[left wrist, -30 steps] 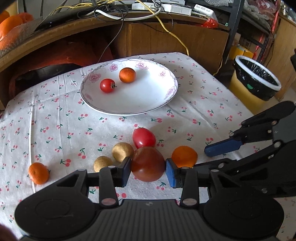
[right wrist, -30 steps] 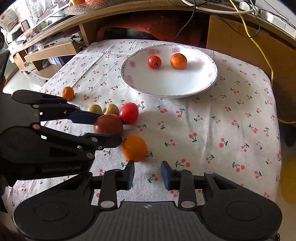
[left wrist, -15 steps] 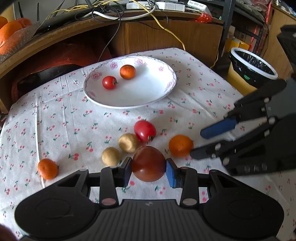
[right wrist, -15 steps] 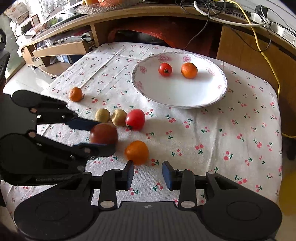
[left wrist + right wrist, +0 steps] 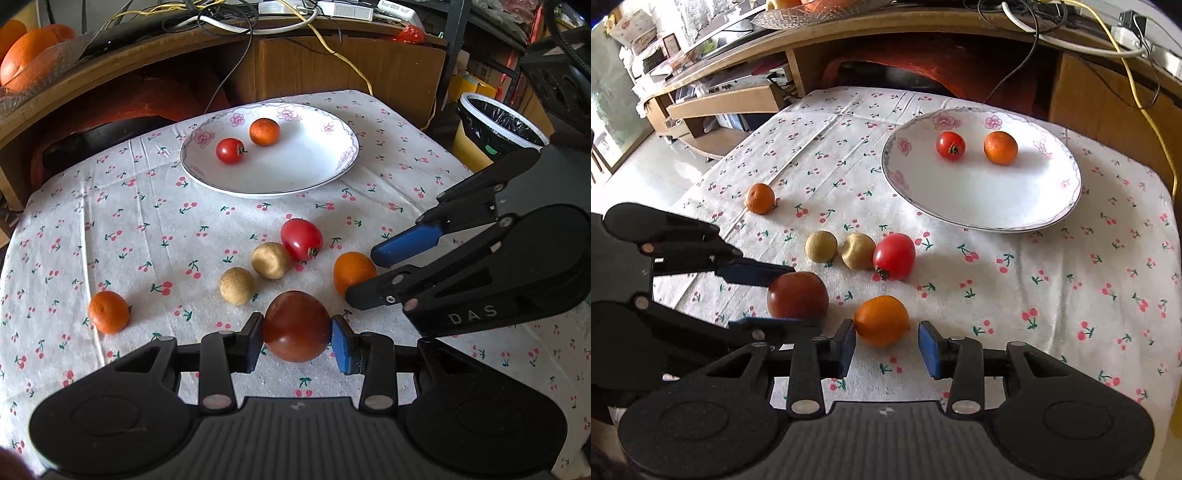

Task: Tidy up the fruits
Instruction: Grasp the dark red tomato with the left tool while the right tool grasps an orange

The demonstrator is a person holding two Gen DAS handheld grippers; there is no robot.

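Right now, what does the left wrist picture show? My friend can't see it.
The left gripper holds a dark red tomato above a cherry-print tablecloth. The open right gripper reaches around an orange at the right. Farther back, a white plate holds a small tomato and a small orange.

A lived-in home: cherry-print tablecloth [image 5: 147, 229], wooden TV cabinet [image 5: 731, 99], lined bin [image 5: 498, 133]

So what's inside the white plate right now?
The floral-rimmed plate holds a small red tomato and a small orange, apart from each other. Nothing covers any part of the plate.
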